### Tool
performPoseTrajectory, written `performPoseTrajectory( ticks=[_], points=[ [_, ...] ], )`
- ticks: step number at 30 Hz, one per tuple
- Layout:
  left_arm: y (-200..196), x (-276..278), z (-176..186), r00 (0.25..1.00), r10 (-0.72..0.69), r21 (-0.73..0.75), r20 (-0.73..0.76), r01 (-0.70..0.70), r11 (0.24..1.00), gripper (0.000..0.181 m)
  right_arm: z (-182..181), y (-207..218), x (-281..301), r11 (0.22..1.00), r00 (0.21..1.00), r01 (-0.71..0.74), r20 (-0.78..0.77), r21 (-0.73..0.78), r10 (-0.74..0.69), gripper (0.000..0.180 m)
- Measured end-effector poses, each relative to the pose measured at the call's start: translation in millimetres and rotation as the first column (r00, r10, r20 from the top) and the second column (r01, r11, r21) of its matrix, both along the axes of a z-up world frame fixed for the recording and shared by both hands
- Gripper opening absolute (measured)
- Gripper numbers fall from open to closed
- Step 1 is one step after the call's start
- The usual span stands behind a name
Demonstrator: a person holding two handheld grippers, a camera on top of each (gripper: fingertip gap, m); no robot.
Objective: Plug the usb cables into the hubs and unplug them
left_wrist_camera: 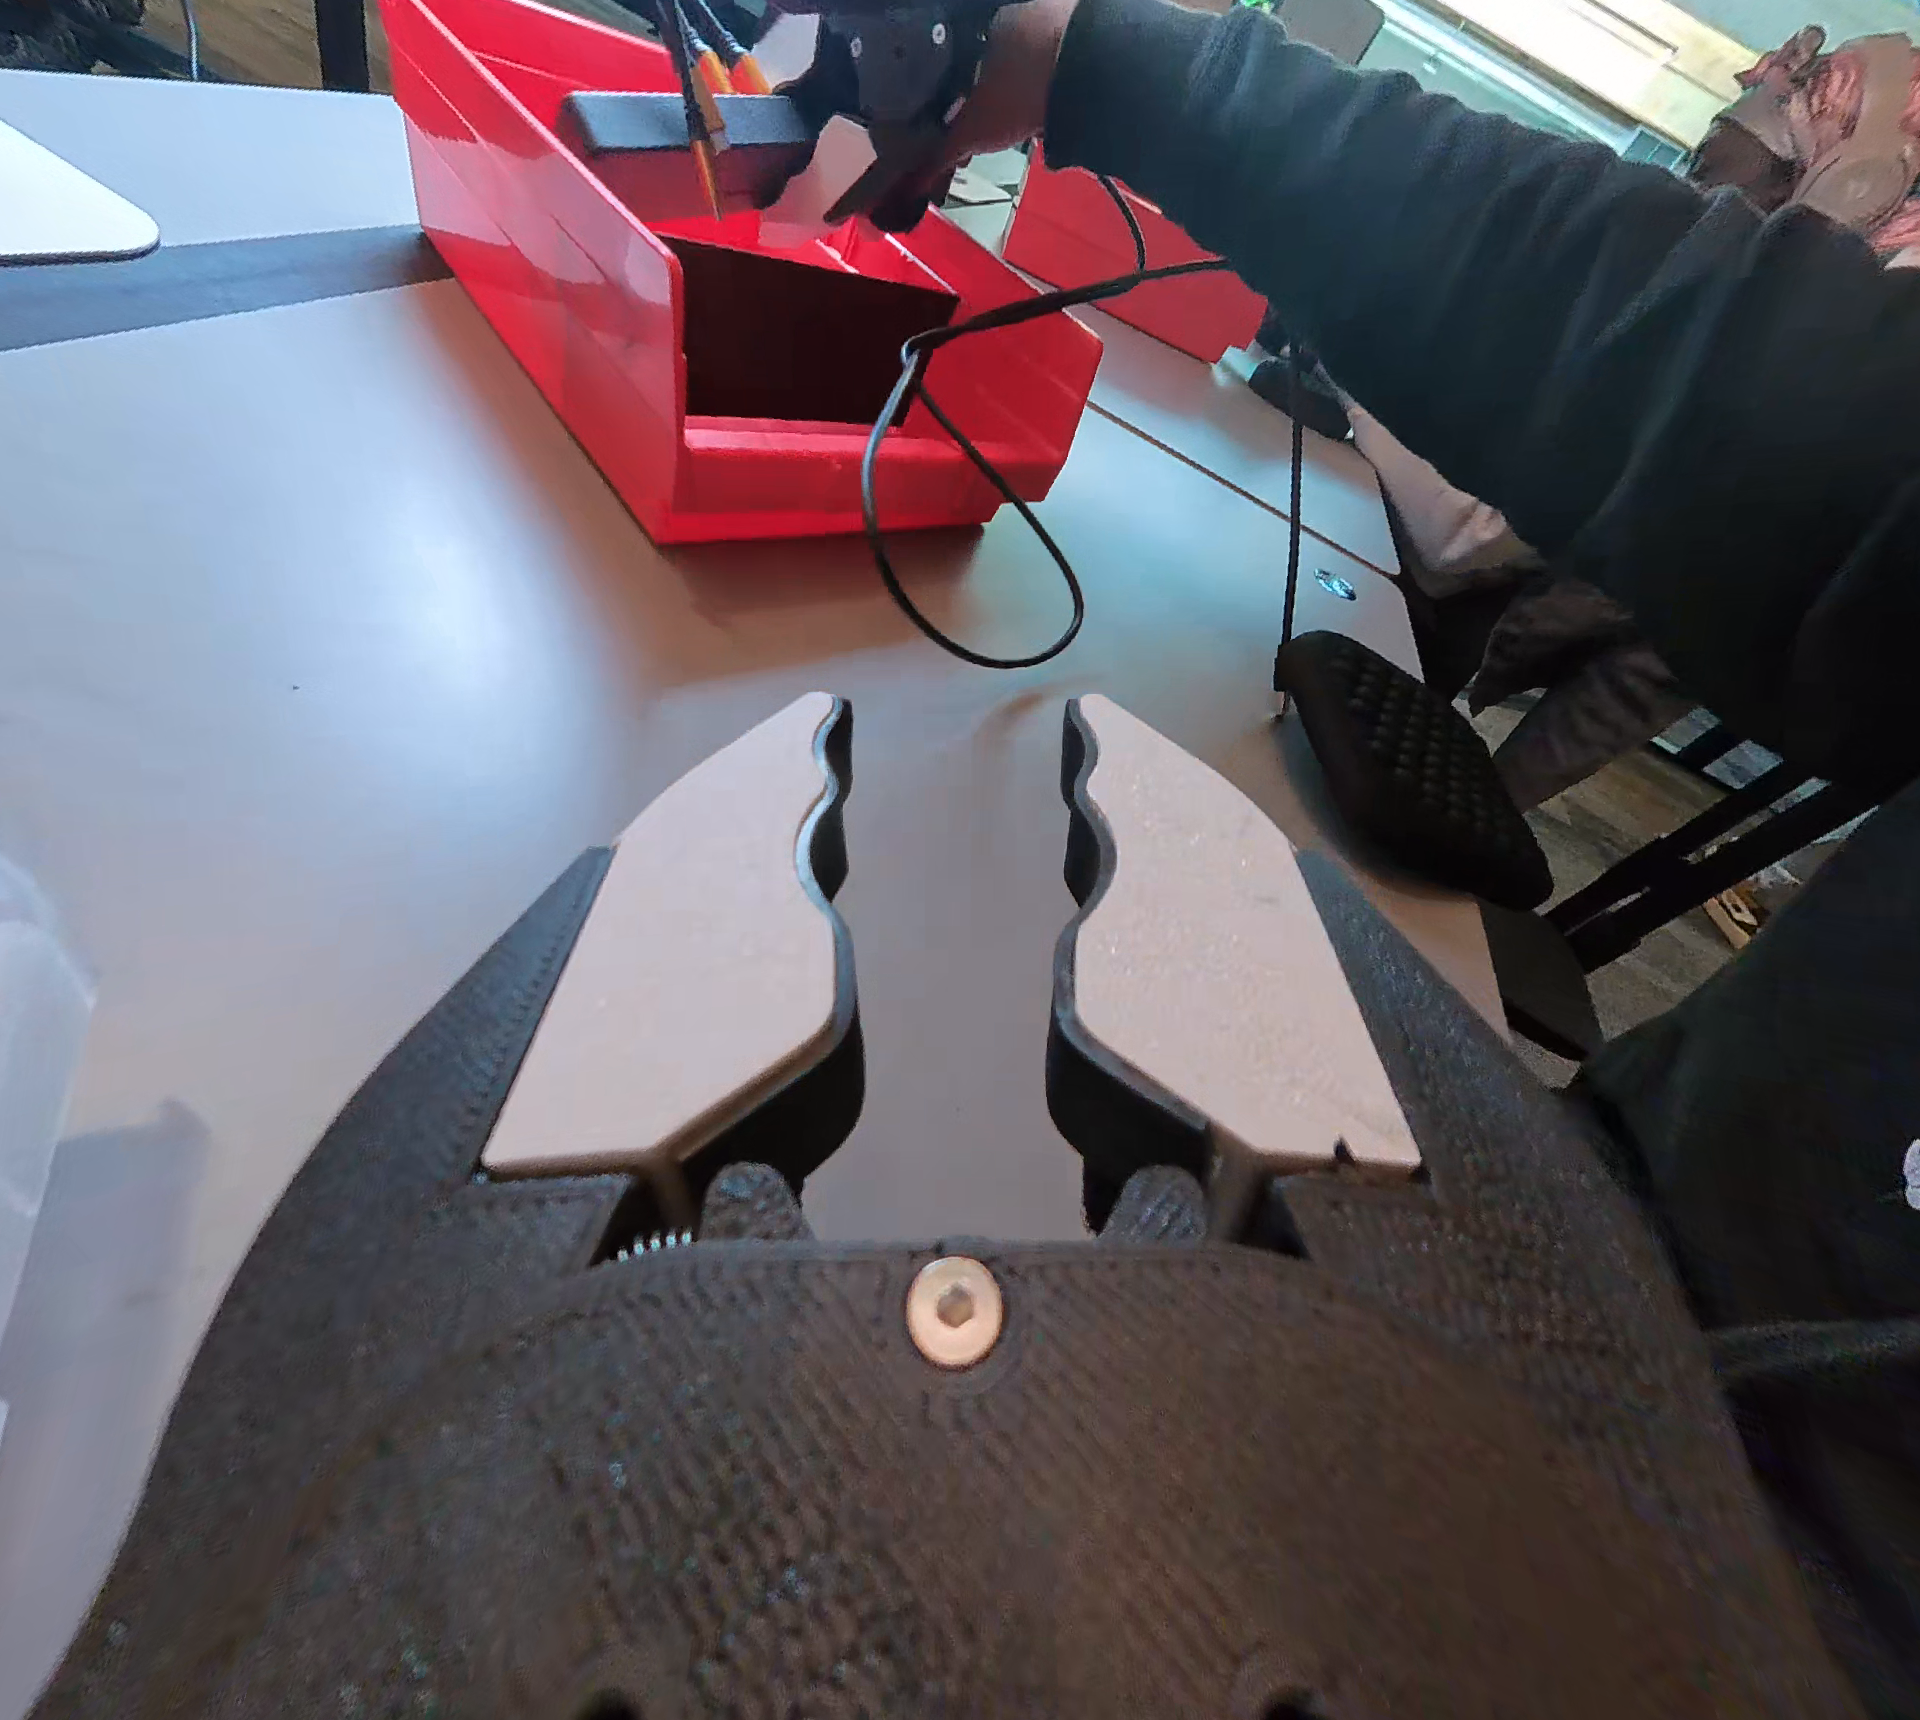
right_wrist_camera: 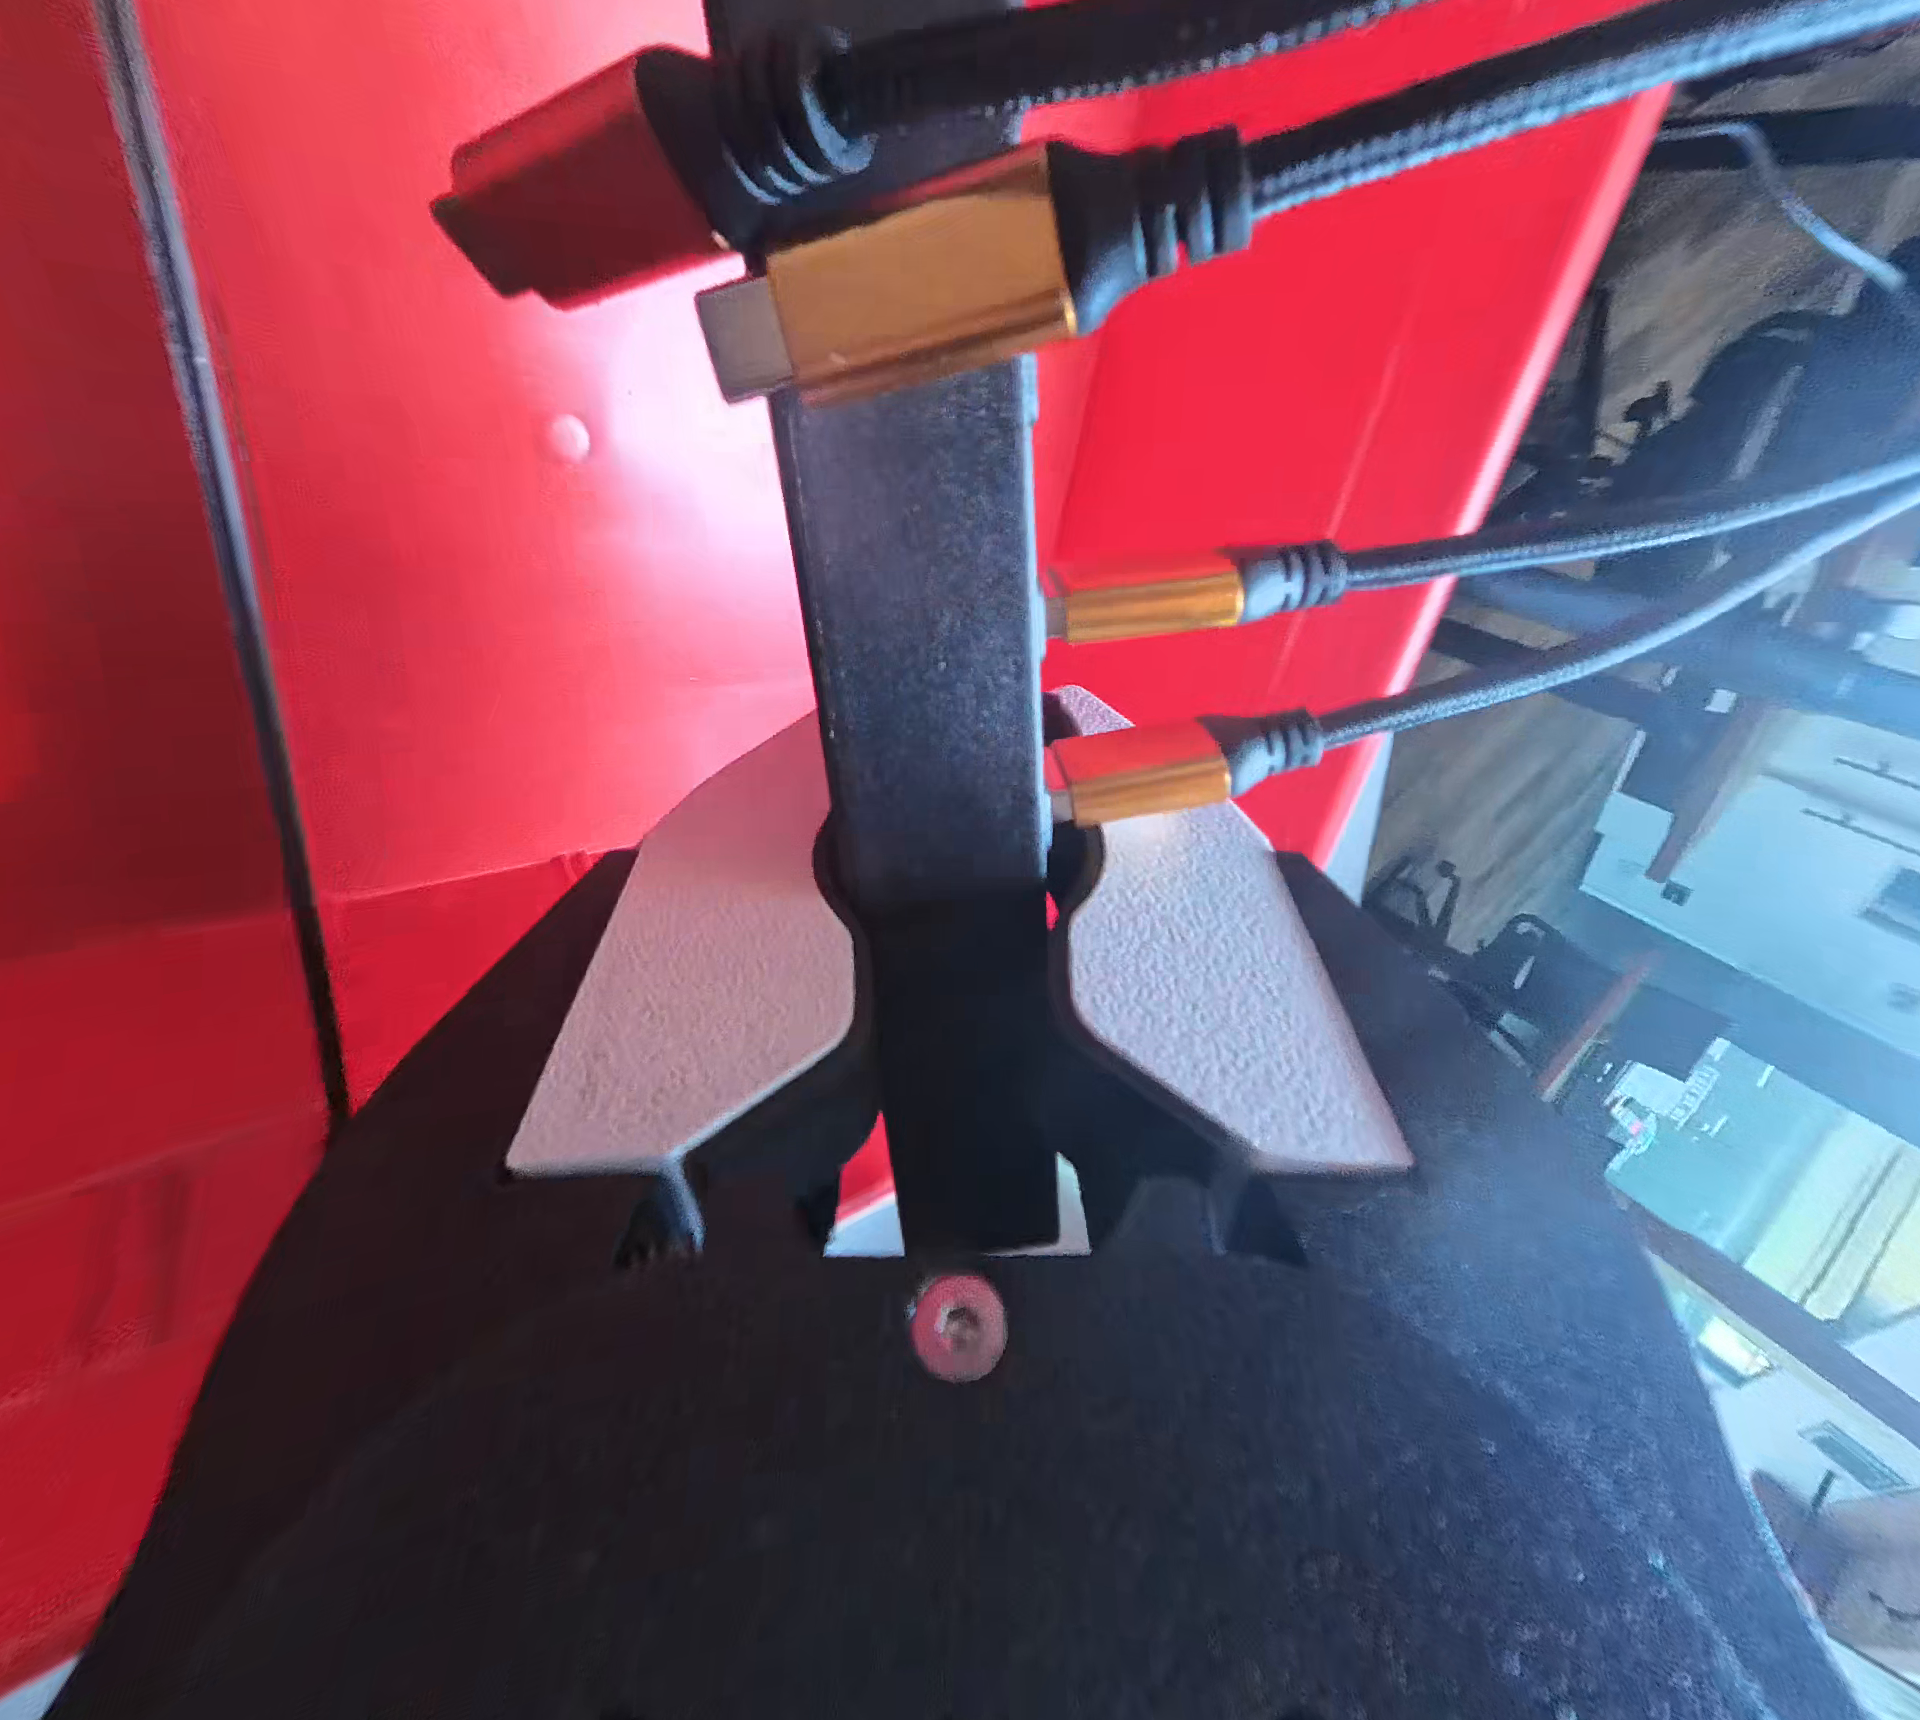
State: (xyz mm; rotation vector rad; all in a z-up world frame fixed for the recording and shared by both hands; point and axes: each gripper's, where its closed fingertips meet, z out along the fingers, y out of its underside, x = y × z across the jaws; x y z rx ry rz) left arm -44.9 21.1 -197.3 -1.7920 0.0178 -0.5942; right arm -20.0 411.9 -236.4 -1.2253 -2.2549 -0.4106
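Above the red bin [left_wrist_camera: 582, 299] near the tabletop's [left_wrist_camera: 312, 631] far edge, the right gripper [right_wrist_camera: 945, 849] has its jaws clamped on one end of the black hub [right_wrist_camera: 914, 590]. Two small gold-shelled cables [right_wrist_camera: 1143, 600] sit plugged into the hub's side; two larger plugs [right_wrist_camera: 925, 299] cross it. Nearer, the left gripper [left_wrist_camera: 951, 725] hovers over bare tabletop, jaws narrowly parted, holding nothing.

Black textured grippers, grey jaws; dark sleeve [left_wrist_camera: 1351, 195].
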Motion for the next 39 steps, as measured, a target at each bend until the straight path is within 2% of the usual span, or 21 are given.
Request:
performPoseTrajectory(
  ticks=[2,4,9,15,20,25,29,32,36,37,38,39],
  points=[
    [0,1,-5,1.0,-0.004,-0.015,-0.01,0.004,1.0,0.038,-8,2,2,1.0,0.999,0.022,0.034,-0.017,-0.021,0.034],
    [0,2,-9,1.0,-0.01,-0.024,-0.003,0.01,1.0,0.038,-4,3,-2,0.999,1.0,0.025,0.011,-0.03,-0.025,0.049],
    [1,0,-11,1.0,-0.013,-0.03,-0.007,0.013,0.999,0.038,34,-8,-5,0.998,0.993,-0.008,-0.115,-0.057,0.002,0.055],
    [1,2,-11,1.0,-0.013,-0.03,-0.021,0.013,0.999,0.038,86,-50,0,0.993,0.951,-0.105,-0.3,-0.061,0.082,0.054],
    [0,2,-9,0.998,-0.002,-0.019,-0.055,0.001,1.0,0.038,106,-98,16,0.982,0.914,-0.178,-0.38,-0.063,0.142,0.053],
    [-1,0,-7,0.995,0.019,-0.01,-0.094,-0.02,1.0,0.037,104,-144,42,0.974,0.903,-0.217,-0.394,-0.067,0.174,0.052],
    [-2,-7,-5,0.985,0.068,0.007,-0.157,-0.068,0.998,0.037,93,-164,76,0.976,0.92,-0.202,-0.357,-0.081,0.161,0.056],
    [-2,-8,-3,0.982,0.079,0.017,-0.17,-0.077,0.997,0.037,79,-158,112,0.988,0.959,-0.143,-0.253,-0.05,0.126,0.063],
    [-2,-7,-4,0.981,0.077,0.012,-0.179,-0.076,0.997,0.037,62,-136,159,0.999,0.989,-0.012,-0.15,-0.03,0.008,0.063],
    [-2,-7,-5,0.98,0.077,0.012,-0.185,-0.076,0.997,0.037,59,-132,168,0.999,0.99,0.019,-0.139,-0.038,-0.024,0.061],
    [-2,-7,-5,0.979,0.077,0.011,-0.191,-0.076,0.997,0.037,58,-130,176,0.999,0.99,0.033,-0.137,-0.04,-0.039,0.05],
    [-2,-6,-5,0.978,0.076,0.01,-0.195,-0.075,0.997,0.037,61,-128,180,0.999,0.988,0.035,-0.149,-0.029,-0.039,0.031]
  ],
)
